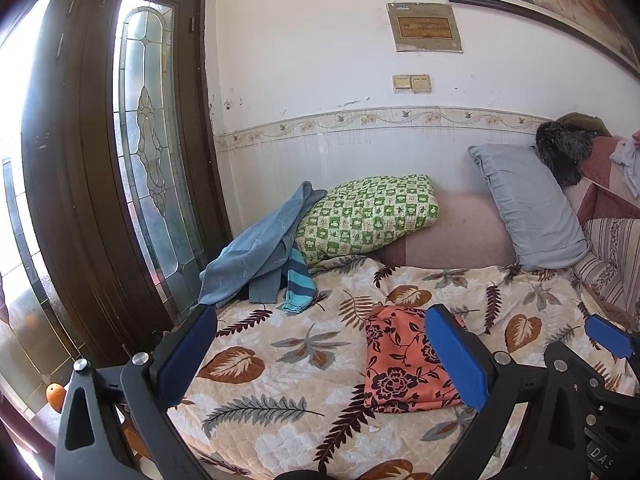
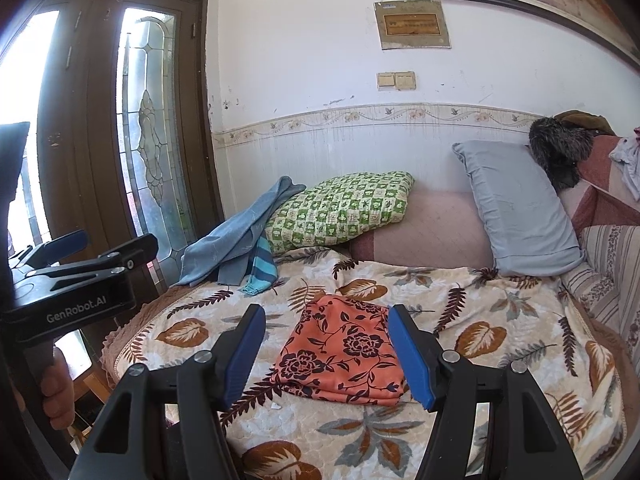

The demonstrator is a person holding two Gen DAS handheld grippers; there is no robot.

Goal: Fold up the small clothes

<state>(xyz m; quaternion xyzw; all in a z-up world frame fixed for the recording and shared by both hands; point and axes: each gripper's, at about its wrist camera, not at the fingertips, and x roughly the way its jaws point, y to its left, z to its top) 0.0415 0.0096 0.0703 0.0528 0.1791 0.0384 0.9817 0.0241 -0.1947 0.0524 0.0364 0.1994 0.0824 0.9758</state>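
Observation:
A folded orange floral garment (image 1: 404, 364) lies flat on the leaf-patterned bedspread (image 1: 280, 364); it also shows in the right wrist view (image 2: 344, 356). My left gripper (image 1: 320, 356) is open and empty, held above the bed, left of the garment. My right gripper (image 2: 328, 352) is open and empty, hovering just in front of the garment. A blue cloth (image 1: 256, 256) and a striped teal garment (image 1: 300, 284) lie in a heap at the bed's far left, also in the right wrist view (image 2: 236, 240).
A green checked pillow (image 1: 368, 216) and a grey-blue pillow (image 1: 528, 208) lean at the wall. A striped cushion (image 1: 612, 256) and piled clothes sit at right. A dark wooden glass door (image 1: 120, 160) stands left of the bed.

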